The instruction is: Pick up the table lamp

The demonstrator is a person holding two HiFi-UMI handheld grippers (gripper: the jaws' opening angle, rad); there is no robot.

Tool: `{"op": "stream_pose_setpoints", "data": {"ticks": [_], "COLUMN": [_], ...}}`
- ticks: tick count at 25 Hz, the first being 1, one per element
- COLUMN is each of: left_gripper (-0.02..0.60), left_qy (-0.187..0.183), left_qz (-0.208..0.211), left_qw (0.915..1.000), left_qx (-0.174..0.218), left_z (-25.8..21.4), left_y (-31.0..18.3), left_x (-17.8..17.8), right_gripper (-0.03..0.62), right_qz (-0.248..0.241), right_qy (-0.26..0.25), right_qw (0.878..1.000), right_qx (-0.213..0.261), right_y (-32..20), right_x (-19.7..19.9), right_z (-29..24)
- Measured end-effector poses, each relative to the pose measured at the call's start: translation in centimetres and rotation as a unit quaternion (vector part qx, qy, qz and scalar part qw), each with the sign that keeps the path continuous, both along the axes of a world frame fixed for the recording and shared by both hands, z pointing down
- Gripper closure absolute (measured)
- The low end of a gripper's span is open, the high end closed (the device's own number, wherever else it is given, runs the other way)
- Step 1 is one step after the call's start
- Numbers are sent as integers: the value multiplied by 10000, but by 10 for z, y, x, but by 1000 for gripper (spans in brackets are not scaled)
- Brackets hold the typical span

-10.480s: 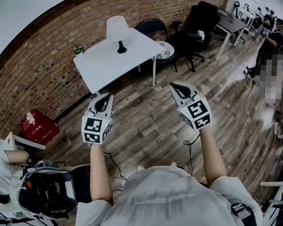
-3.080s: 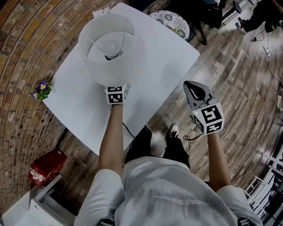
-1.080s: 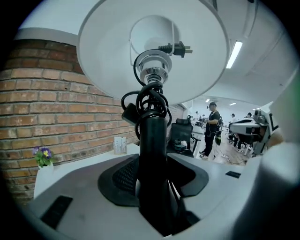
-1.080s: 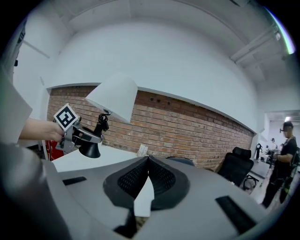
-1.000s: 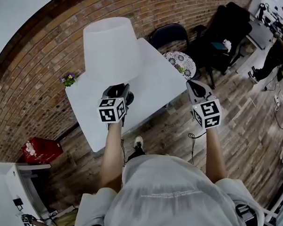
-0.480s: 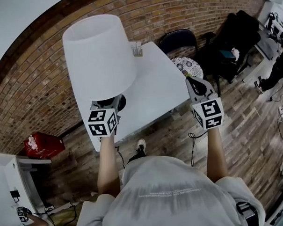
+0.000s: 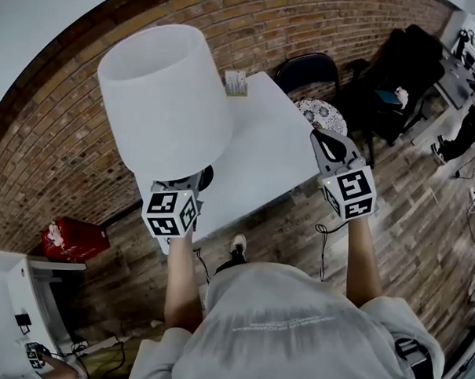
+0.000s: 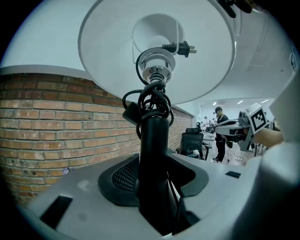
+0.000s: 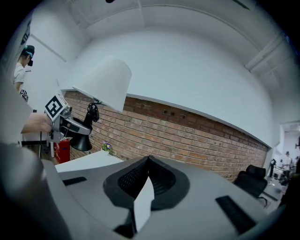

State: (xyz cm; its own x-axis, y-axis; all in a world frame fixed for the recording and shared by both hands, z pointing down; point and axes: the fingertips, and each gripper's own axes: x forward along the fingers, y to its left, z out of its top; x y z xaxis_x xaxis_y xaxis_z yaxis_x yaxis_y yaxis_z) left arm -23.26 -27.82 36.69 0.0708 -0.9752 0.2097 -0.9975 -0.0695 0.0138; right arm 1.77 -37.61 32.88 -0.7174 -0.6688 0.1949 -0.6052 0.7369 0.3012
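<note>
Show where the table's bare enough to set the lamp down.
The white table is bare from the raised lamp across to its edge by the right tool. Only clutter seen: a small card at the far corner. Behind the shade is hidden.

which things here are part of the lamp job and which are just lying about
Job: white-shaded table lamp with black stem; left hand-held gripper, shut on that stem; white table below.
Lying about: red box on the floor; black chair; small purple flower; idle right hand-held gripper.
</note>
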Motion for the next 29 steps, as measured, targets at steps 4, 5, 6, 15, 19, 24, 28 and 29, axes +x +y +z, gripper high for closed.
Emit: {"op": "stream_pose_setpoints", "data": {"ticks": [4,5,6,15,19,24,28,29], "left_gripper": [400,400,400,400,400,400,400,400], "left_qy": [6,7,7,51,89,120,127,128], "left_qz": [82,102,109,78,93,170,224,236], "left_qw": [10000,9999,9999,9999,9999,9997,9996,9995], "left_qx": [-17,-27,-37,-74,-107,-153,-150,-149], "left_z": [6,7,9,15,18,22,24,24], "left_y": [-2,-3,-4,-11,-16,-24,-30,-31], "left_x": [3,3,3,1,-2,-2,-2,-2], "right_gripper": [592,592,592,592,592,592,592,592], "right_qz": [51,51,41,30,67,120,141,144], "right_qy": [58,76,86,157,192,221,242,247], "right_qw": [10000,10000,9999,9998,9997,9995,9993,9993], "right_qx": [-23,-33,-44,-122,-169,-211,-237,-245], "right_y": [-2,-2,-2,-5,-9,-15,-20,-21], "right_x": [0,-1,-2,-3,-4,-5,-6,-6], "right_z": [6,8,9,16,20,23,26,27]}}
